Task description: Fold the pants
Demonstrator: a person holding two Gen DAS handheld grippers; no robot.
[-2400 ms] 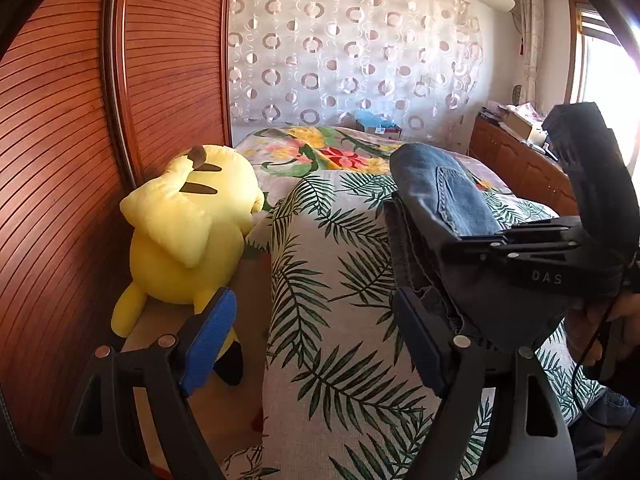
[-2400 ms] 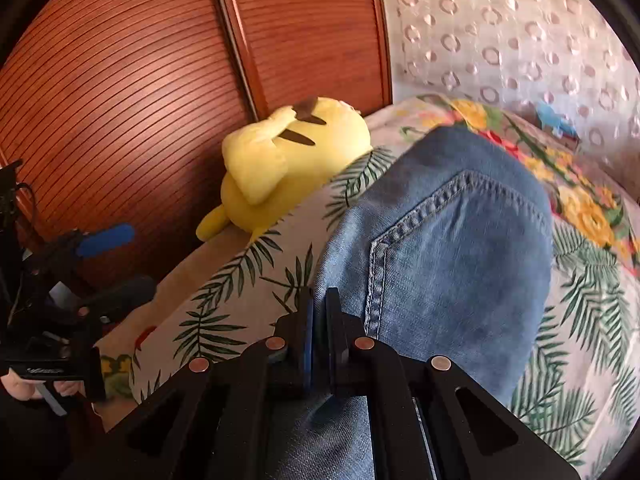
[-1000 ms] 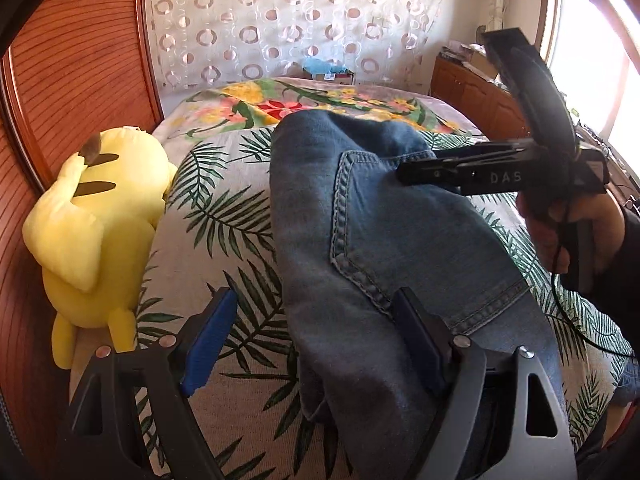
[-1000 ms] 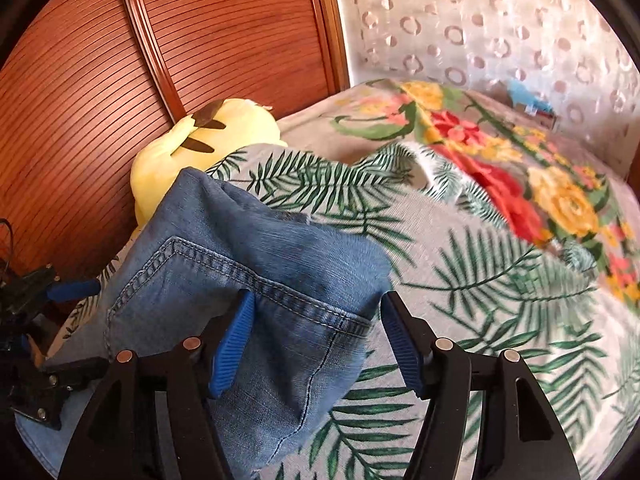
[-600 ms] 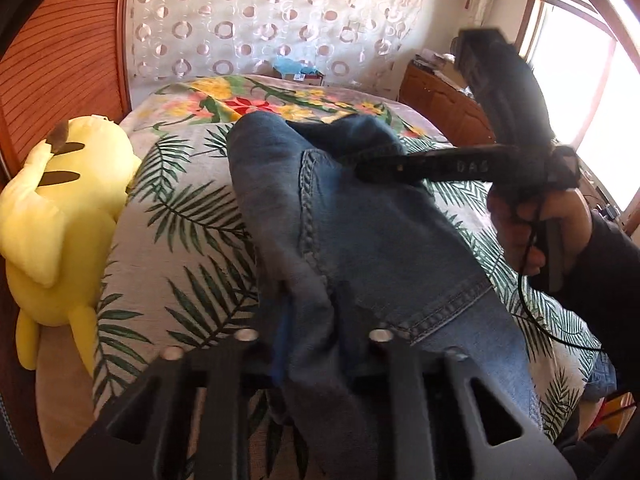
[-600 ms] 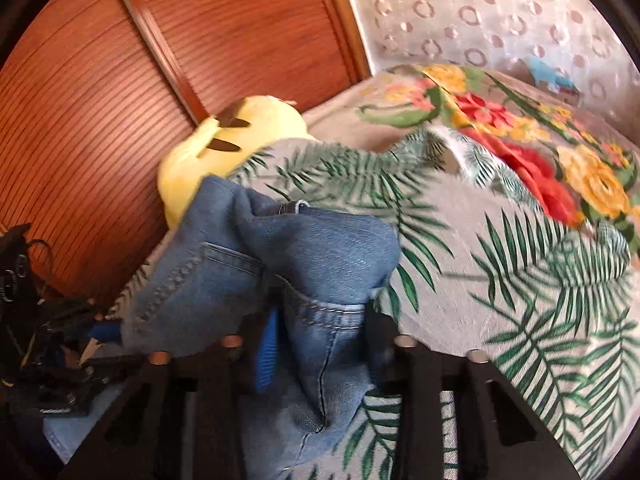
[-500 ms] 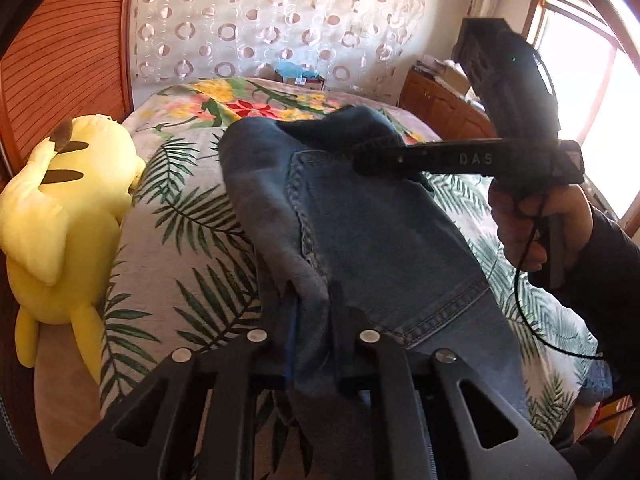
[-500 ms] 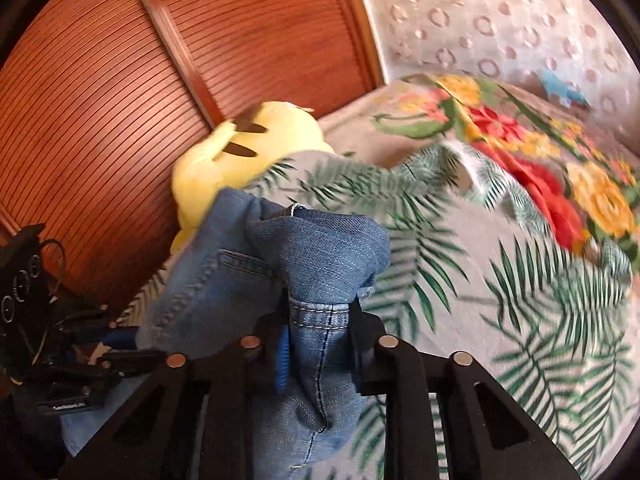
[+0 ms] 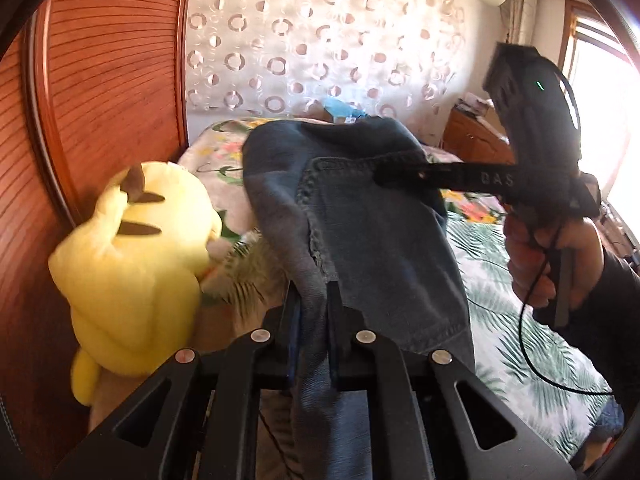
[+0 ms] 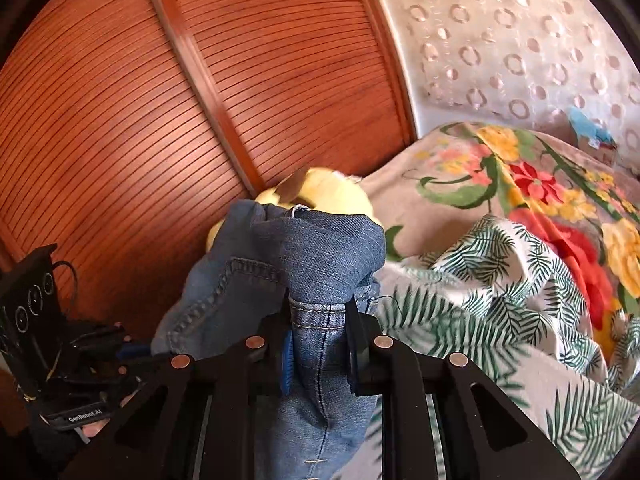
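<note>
The folded blue denim pants (image 9: 372, 232) hang between both grippers, lifted above the bed. My left gripper (image 9: 314, 292) is shut on one edge of the pants. In the left wrist view the right gripper (image 9: 384, 174) clamps the far edge, held by a hand. In the right wrist view my right gripper (image 10: 318, 312) is shut on a stitched hem of the pants (image 10: 304, 256). The left gripper (image 10: 120, 350) shows at the lower left, holding the other end.
A yellow plush toy (image 9: 132, 248) sits at the bed's left edge against the wooden slatted wardrobe (image 9: 108, 72). The bed has a palm-leaf and floral cover (image 10: 520, 264). A curtain (image 9: 320, 40) hangs behind, and a wooden dresser (image 9: 476, 136) stands at the right.
Both grippers went from open to shut on the pants' edges. They have lifted the pants off the bed and carried them toward the wardrobe side.
</note>
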